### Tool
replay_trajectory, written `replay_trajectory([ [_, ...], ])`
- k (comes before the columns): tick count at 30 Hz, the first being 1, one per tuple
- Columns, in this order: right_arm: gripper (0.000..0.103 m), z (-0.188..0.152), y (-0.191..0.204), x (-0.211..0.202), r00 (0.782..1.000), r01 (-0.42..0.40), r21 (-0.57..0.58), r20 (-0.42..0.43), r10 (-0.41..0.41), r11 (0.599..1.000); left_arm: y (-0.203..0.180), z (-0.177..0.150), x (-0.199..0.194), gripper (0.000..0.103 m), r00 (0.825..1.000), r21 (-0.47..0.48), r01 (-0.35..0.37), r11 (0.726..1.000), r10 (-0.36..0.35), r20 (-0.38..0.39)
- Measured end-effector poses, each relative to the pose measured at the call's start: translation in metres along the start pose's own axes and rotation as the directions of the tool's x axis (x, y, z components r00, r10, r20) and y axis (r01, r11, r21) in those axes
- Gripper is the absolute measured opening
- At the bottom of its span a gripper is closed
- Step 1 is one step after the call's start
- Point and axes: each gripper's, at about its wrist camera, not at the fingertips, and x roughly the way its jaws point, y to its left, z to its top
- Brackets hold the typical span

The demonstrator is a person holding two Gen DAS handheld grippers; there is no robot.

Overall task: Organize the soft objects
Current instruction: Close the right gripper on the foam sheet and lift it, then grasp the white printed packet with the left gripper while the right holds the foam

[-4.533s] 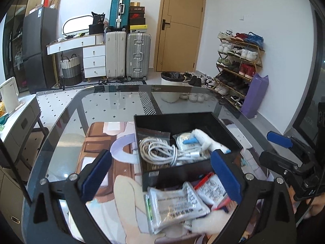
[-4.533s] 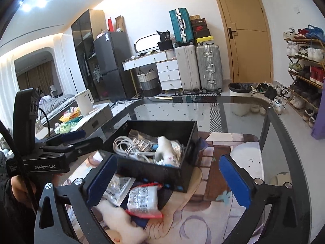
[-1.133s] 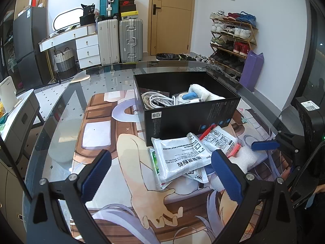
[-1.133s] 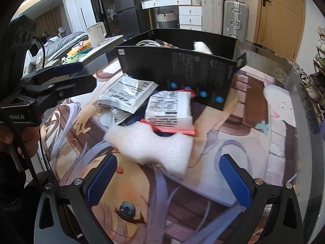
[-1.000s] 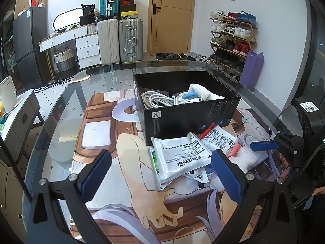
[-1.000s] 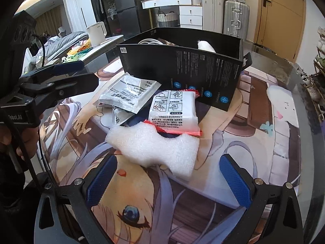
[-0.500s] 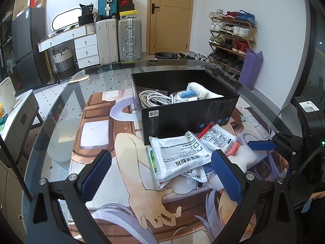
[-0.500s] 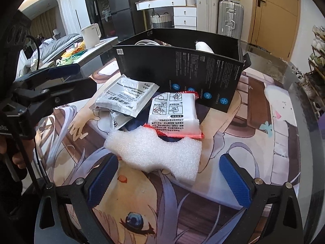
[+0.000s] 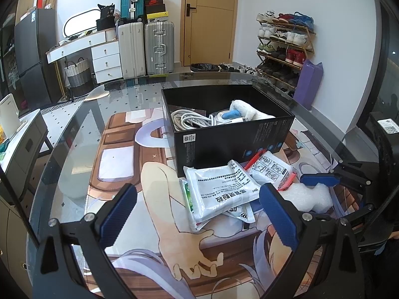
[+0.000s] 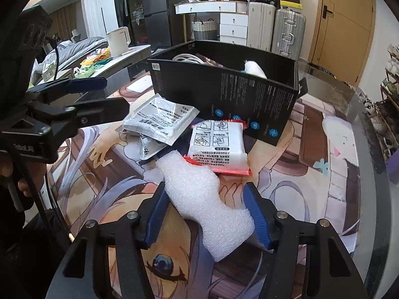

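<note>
Faintly, left gripper (image 10: 99, 94) housing, "Robot.AI" lettering

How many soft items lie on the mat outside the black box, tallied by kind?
White foam piece: 1, between the right gripper pads
Red-edged white packet: 1
Plain white printed pouches: 2, one mostly hidden beneath the other
Green-edged packet: 1, mostly covered
Total: 5

The left gripper (image 10: 99, 94) body carries white lettering that is only partly legible, ending in "ot.AI". A white packet (image 9: 240, 213) under the pile shows "99". Print on the black box (image 10: 249, 94) and other packets is too small to read.
</note>
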Motion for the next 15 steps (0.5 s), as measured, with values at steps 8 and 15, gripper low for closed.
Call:
replay_trajectory([
  [8, 0.062, 0.004, -0.01, -0.029, 0.997, 0.019, 0.012, 0.075, -0.02, 1.0, 0.0, 0.0, 0.001, 0.099, 1.0, -0.002, 0.01, 1.0, -0.01, -0.011],
  [15, 0.062, 0.006, -0.028, -0.049, 0.99, 0.046, 0.061, 0.132, -0.054, 0.997, -0.008, -0.001, 0.01, 0.099, 0.998, -0.013, 0.03, 0.999, -0.031, -0.048],
])
